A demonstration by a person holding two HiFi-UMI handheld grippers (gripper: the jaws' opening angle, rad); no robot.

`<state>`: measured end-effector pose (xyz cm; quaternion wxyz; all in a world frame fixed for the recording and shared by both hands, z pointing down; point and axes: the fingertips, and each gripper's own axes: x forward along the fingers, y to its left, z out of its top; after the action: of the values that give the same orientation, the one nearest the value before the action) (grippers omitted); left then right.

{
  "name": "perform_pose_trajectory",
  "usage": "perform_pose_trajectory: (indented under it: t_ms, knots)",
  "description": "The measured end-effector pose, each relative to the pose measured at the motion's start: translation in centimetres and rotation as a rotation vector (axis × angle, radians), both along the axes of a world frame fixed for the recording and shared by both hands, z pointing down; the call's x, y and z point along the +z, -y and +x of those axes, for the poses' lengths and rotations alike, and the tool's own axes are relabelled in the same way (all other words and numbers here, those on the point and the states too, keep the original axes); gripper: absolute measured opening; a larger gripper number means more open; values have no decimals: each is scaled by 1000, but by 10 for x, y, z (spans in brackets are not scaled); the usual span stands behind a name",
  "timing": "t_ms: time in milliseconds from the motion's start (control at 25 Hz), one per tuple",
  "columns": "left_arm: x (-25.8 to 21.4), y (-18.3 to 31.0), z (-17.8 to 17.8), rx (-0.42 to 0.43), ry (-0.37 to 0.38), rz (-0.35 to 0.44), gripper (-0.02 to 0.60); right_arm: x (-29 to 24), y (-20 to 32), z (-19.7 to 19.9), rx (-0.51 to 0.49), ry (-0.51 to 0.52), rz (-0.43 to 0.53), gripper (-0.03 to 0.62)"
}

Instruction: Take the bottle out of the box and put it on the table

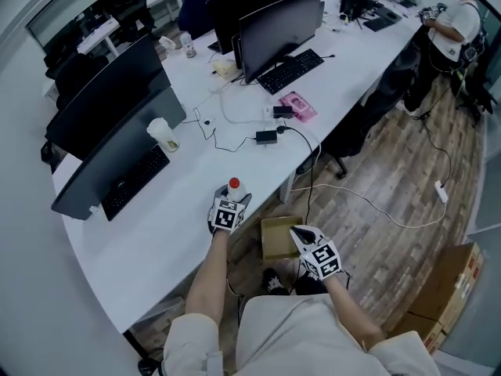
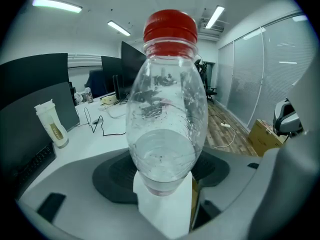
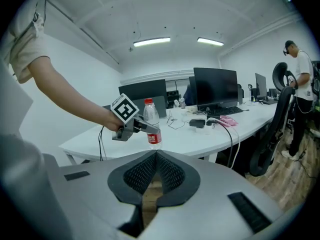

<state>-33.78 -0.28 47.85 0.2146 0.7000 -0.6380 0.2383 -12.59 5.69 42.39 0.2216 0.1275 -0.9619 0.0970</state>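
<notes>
A clear water bottle [image 2: 167, 99] with a red cap and a red label stands upright between the pads of my left gripper [image 2: 165, 171], which is shut on its lower body. In the head view the bottle [image 1: 234, 186] and left gripper [image 1: 228, 212] are over the white table's near edge [image 1: 180, 249]. From the right gripper view the bottle [image 3: 151, 121] hangs just over the tabletop; contact with it is unclear. My right gripper [image 3: 156, 153] is shut and empty, its tips meeting; it is held low above the open cardboard box [image 1: 278, 236] on the floor.
Monitors [image 1: 278, 30], keyboards [image 1: 291, 70], a pink item [image 1: 298, 106], cables, a power brick [image 1: 267, 137] and a cup [image 1: 163, 135] lie on the table farther back. A person [image 1: 450, 30] stands at the far right. More cardboard boxes [image 1: 450, 284] sit on the wooden floor.
</notes>
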Motion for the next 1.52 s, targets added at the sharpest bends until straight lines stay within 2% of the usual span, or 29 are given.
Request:
perform_pose_trajectory:
  t_ms: [360,480,640,760,1120,1520]
  knots:
    - [8,11,-14,9,-41,17,319,5,3,-15,41,-24,-16,38]
    - [10,9,-14,6,-50,15,319,-6,8,-23,48,-3,-5,38]
    - [-1,13,-17,-8,-45,36,350,-32,27,-36,56,47,32,38]
    - [-16,5,-13,-44,-45,69,350,-36,32,-38,66,45,21,38]
    - [-36,-60,22,-168,-36,93,350,-33,29,-17,75,84,-31,38]
    - [-75,-130,62,-372,7,193,350,-44,20,-14,37,125,-48,38]
